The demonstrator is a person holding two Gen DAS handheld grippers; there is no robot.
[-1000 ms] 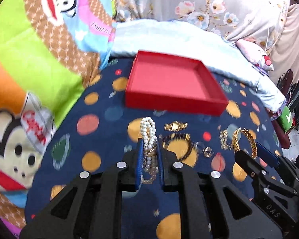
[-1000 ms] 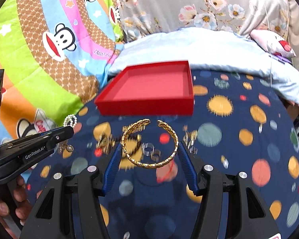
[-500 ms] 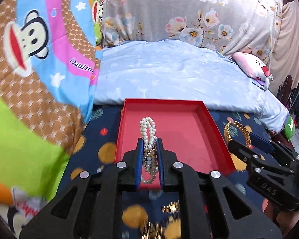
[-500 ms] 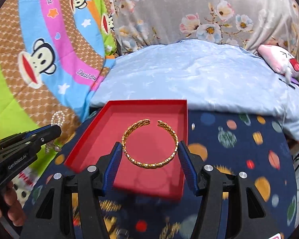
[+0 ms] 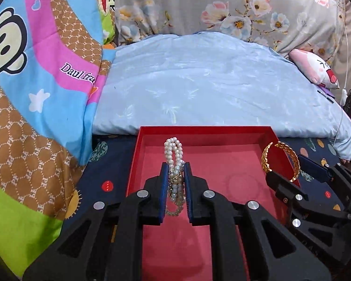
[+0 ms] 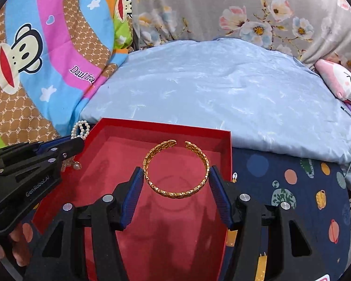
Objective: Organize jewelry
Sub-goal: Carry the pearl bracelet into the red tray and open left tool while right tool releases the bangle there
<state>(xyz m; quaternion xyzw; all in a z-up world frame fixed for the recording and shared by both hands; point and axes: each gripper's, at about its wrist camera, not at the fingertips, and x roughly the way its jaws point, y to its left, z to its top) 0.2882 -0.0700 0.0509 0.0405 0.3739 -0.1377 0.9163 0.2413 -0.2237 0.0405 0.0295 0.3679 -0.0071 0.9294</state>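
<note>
A pearl bracelet (image 5: 174, 164) is pinched between the pressed-together pads of the left claw (image 5: 176, 171) and is carried above the left half of the red tray (image 5: 241, 132). It is judged best lowered until its hanging loops rest on the tray floor before the pads are parted, so that the strands are not tangled. To the right, a gold cuff bangle (image 6: 176, 169) is clamped across its width by the right claw (image 6: 176, 182), over the tray's middle as seen from the right wrist; it should be set down well apart from the pearls. The tray is laid on a dark planet-print blanket (image 6: 292, 175) on a bed. Behind it a pale blue quilt (image 5: 210, 82) is spread, with a cartoon-monkey quilt (image 5: 35, 70) at the left, floral fabric (image 6: 245, 11) behind, and a pink plush pillow (image 6: 339, 82) at the right.
</note>
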